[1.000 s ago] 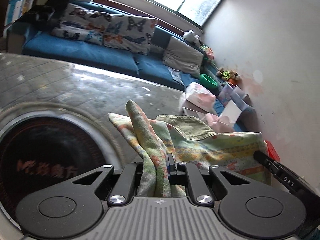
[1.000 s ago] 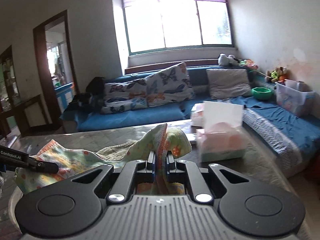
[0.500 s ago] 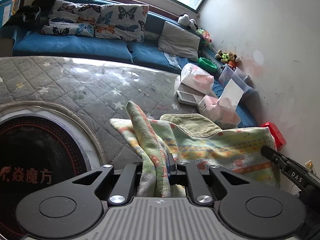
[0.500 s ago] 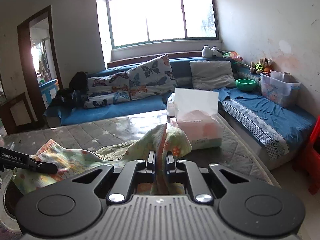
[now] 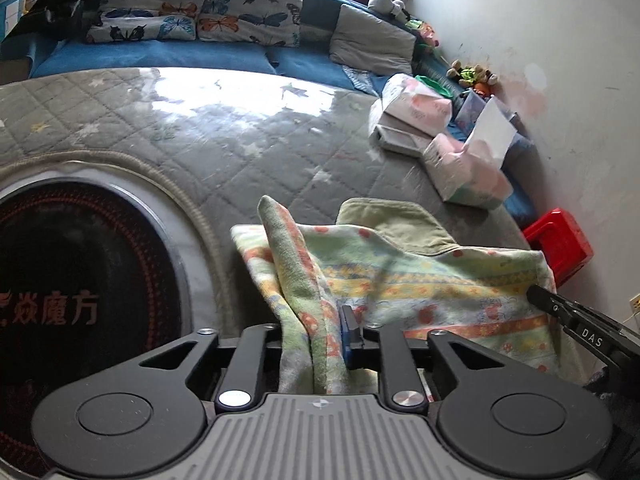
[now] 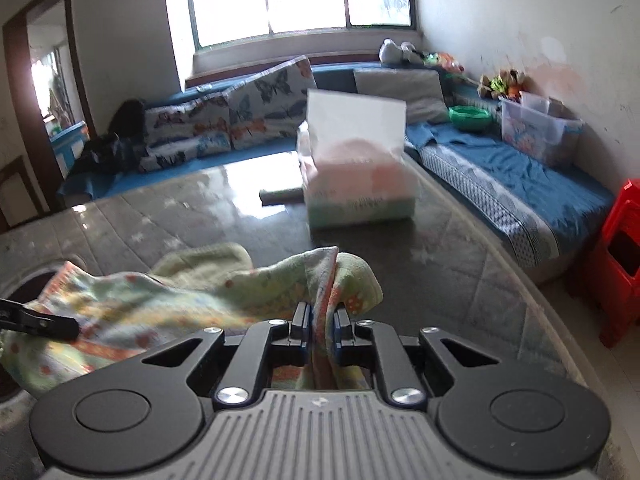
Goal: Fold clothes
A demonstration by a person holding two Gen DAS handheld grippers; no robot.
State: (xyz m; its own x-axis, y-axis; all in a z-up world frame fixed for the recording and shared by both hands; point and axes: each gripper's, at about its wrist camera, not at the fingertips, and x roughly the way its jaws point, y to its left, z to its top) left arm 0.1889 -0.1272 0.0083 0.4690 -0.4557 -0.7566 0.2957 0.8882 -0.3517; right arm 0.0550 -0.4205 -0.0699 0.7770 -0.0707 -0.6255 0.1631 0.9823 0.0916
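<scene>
A light green garment (image 5: 420, 276) with orange and yellow printed stripes hangs stretched between my two grippers above the quilted grey table (image 5: 240, 128). My left gripper (image 5: 316, 332) is shut on one bunched corner of it. My right gripper (image 6: 320, 320) is shut on the other corner; the garment also shows in the right wrist view (image 6: 160, 300). The right gripper's black finger shows at the right of the left wrist view (image 5: 580, 328), and the left gripper's finger at the left of the right wrist view (image 6: 40, 324).
A round black hotplate (image 5: 60, 280) with red characters is set in the table at left. Pink tissue packs (image 5: 464, 172) and a flat box (image 5: 400, 140) lie at the table's far right. A blue sofa (image 5: 160, 52) runs behind. A red stool (image 6: 616, 256) stands by the table.
Both grippers have moved forward and lower toward the table with the garment held between them; the tissue packs are closer in the right wrist view.
</scene>
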